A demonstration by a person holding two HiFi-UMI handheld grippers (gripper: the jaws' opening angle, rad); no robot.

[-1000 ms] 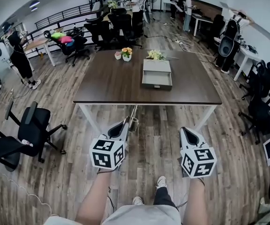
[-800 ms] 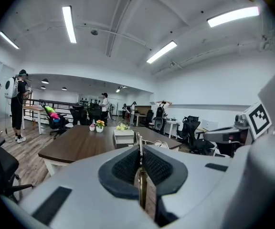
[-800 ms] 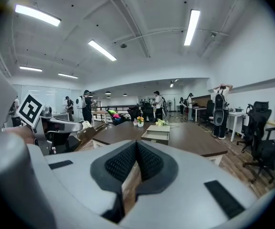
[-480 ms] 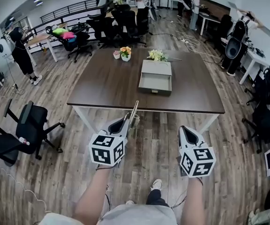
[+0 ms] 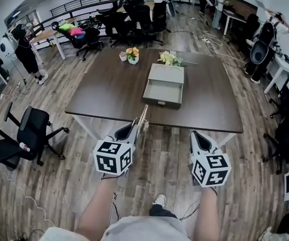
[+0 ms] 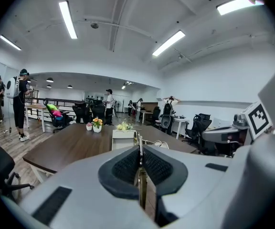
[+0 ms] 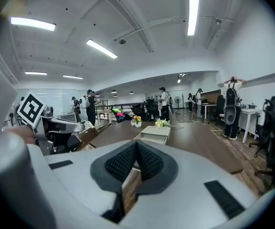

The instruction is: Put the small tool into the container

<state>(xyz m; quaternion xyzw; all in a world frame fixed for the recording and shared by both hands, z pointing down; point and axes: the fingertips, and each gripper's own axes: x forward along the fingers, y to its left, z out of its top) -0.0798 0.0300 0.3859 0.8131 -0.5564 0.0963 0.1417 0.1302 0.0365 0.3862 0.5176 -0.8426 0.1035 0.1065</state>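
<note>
A large dark-brown rectangular wooden table (image 5: 109, 92) on white legs stands on a grey-brown plank floor (image 5: 159, 159). Near the table's middle, a little toward 2 o'clock, lies a grey, open-topped, drawer-like container (image 5: 163, 91), its long side running toward the far edge. At 11 o'clock, near the far edge, a small white pot of orange and yellow flowers (image 5: 132, 55) stands just beside a smaller pinkish pot (image 5: 123, 57) at its 9 o'clock. Between 12 and 1 o'clock a loose bunch of pale yellow flowers (image 5: 168, 58) lies just beyond the container's far end.
</note>
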